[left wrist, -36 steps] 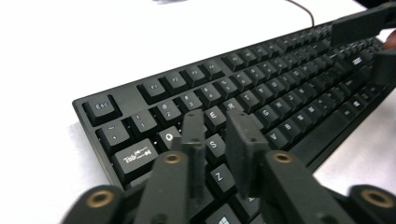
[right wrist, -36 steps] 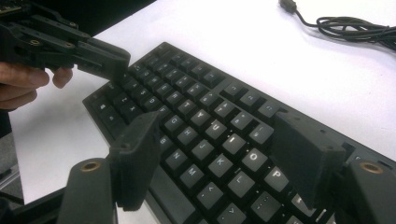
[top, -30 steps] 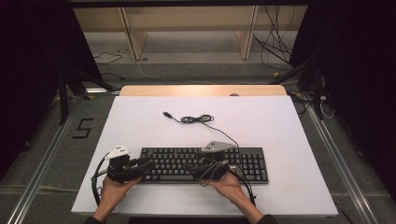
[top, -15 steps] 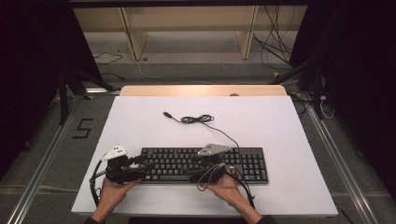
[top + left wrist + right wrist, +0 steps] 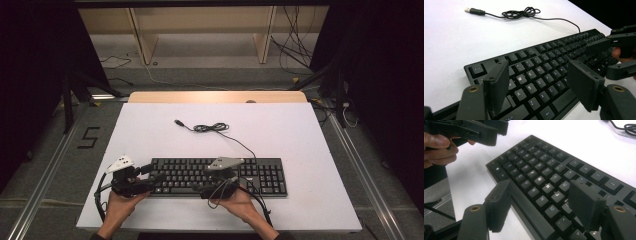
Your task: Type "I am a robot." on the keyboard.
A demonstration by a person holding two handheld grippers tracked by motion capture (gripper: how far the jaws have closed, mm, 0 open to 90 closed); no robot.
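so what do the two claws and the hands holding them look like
Both the left claw and the right claw are black, with two flat rectangular pads, brass-coloured rivets at the jaw joints, a grey three-cornered plate on top and a black cable looping behind. Both hands are bare.

White table (image 5: pixel 150 130) with keyboard (image 5: pixel 260 175), cable (image 5: pixel 212 128)

A black "5" (image 5: pixel 88 137) marks the floor; keyboard (image 5: pixel 541 75) keys read Esc, Shift, Alt.
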